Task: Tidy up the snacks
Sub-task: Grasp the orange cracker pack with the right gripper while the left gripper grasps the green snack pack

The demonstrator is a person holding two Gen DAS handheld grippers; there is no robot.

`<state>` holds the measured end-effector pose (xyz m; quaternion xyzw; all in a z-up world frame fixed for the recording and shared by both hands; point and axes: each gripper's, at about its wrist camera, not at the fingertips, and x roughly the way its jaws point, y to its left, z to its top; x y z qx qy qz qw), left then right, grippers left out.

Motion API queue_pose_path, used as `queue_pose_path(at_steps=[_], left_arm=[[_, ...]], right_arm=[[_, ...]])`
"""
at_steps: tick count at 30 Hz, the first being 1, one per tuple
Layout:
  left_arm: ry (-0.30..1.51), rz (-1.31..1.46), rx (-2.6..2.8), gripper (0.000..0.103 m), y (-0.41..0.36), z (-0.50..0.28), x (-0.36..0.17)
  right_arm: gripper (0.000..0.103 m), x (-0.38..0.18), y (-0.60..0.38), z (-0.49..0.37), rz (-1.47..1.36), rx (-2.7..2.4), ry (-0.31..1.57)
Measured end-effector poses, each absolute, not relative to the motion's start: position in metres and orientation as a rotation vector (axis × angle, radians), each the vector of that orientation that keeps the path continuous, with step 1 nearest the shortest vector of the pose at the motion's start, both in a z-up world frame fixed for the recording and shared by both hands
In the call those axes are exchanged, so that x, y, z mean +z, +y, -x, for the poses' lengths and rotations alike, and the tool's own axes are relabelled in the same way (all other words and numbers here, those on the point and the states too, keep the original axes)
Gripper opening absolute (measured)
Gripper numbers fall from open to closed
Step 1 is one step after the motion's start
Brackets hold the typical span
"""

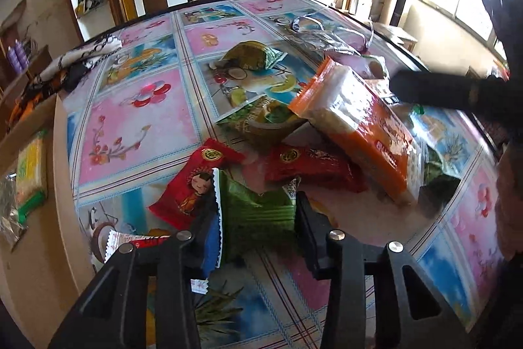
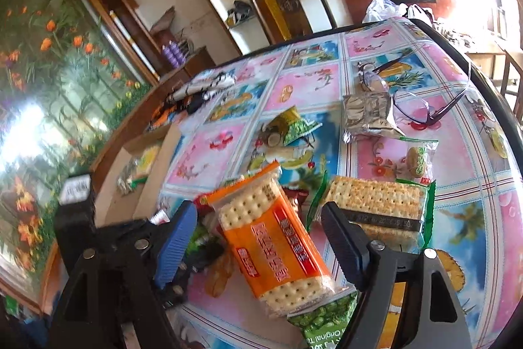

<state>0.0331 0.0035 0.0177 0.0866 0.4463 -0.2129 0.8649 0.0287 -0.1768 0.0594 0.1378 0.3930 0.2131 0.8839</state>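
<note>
In the left wrist view, the left tool [image 1: 258,218] has its jaws pressed on a green snack packet [image 1: 258,205], whose lower end is hidden between them; a red packet [image 1: 193,185] lies partly beneath. In the right wrist view, the right tool [image 2: 258,237] stands wide around an orange cracker pack [image 2: 274,237] on the bench [image 2: 464,179], pads apart from it; a green pea bag [image 2: 323,322] is cut off below.

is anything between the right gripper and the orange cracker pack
Nothing visible. The orange cracker pack lies in the gap of the right gripper, whose jaws stand open on either side without pressing it.
</note>
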Motion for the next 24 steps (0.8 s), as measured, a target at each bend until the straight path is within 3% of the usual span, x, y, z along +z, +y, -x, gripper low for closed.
queue_pose_path(at_steps=[13, 14, 15, 16, 24], left_arm=[[0.925, -0.142, -0.458, 0.040, 0.010, -0.031, 0.023], [0.924, -0.142, -0.460, 0.040, 0.010, -0.030, 0.023], [0.921, -0.141, -0.461, 0.040, 0.010, -0.030, 0.024], [0.918, -0.141, -0.461, 0.040, 0.010, -0.030, 0.024], [0.903, -0.123, -0.468, 0.040, 0.011, -0.029, 0.028]], right_arm=[[0.082, 0.032, -0.137, -0.026, 0.013, 0.410, 0.937], [0.079, 0.031, -0.137, -0.026, 0.014, 0.404, 0.934], [0.066, 0.032, -0.139, -0.026, 0.005, 0.410, 0.930], [0.062, 0.032, -0.140, -0.025, -0.001, 0.418, 0.928], [0.057, 0.043, -0.152, -0.026, -0.091, 0.399, 0.875]])
